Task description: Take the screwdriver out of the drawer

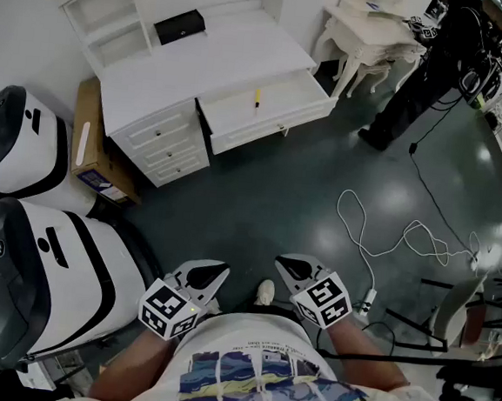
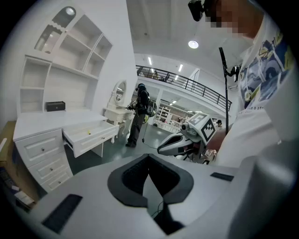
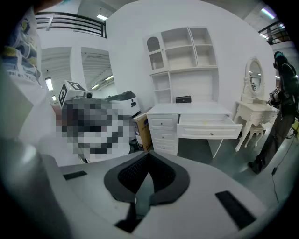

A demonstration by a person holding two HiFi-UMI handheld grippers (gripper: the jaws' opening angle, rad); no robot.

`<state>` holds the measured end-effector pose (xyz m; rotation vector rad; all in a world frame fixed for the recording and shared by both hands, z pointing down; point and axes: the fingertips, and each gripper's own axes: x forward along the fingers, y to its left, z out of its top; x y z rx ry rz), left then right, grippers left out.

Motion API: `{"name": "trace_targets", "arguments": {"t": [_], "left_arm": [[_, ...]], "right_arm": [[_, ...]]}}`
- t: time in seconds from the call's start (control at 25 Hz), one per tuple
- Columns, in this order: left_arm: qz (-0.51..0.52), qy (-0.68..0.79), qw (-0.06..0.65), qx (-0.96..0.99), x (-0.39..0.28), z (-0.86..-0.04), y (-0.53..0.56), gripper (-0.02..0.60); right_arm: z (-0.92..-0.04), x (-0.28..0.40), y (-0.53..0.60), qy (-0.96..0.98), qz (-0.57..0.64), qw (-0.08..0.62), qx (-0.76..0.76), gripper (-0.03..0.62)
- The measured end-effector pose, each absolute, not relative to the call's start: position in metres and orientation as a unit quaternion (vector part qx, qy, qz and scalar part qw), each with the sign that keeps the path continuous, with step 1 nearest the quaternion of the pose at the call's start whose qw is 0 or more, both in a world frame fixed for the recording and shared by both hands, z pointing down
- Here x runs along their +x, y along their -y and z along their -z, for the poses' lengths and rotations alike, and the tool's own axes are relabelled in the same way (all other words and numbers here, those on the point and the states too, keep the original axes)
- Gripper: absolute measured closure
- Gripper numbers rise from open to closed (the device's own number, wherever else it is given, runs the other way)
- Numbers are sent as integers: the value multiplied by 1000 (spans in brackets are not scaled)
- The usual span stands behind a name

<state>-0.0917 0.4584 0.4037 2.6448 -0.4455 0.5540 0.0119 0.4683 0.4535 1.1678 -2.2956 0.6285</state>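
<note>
Across the dark floor (image 1: 268,205), the white table's (image 1: 211,56) open drawer (image 1: 271,125) holds what appears to be the screwdriver (image 1: 257,98), not yet retrieved; left gripper (image 1: 202,278) and right gripper (image 1: 300,268) hang far off, fingers clenched empty.

1. Bright, even overhead light; a round white ceiling lamp (image 2: 193,44) glows at upper centre of the left gripper view.
2. Glossy dark green floor (image 1: 259,205): pale glare patches, centre right, head view.
3. Open white wooden drawer (image 1: 268,109): sharp, evenly lit.
4. Gripper views: fisheye bending, black corners.
</note>
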Motion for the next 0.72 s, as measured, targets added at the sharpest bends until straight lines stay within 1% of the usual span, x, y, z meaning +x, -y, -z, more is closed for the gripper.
{"name": "trace_targets", "arguments": {"t": [0.48, 0.72], "left_arm": [[-211, 179, 191, 942, -38, -403, -450, 568], [-208, 194, 197, 938, -24, -408, -433, 568]], "right_arm": [[-462, 67, -462, 847, -238, 233, 414, 569], [-482, 81, -438, 850, -235, 241, 404, 568]]}}
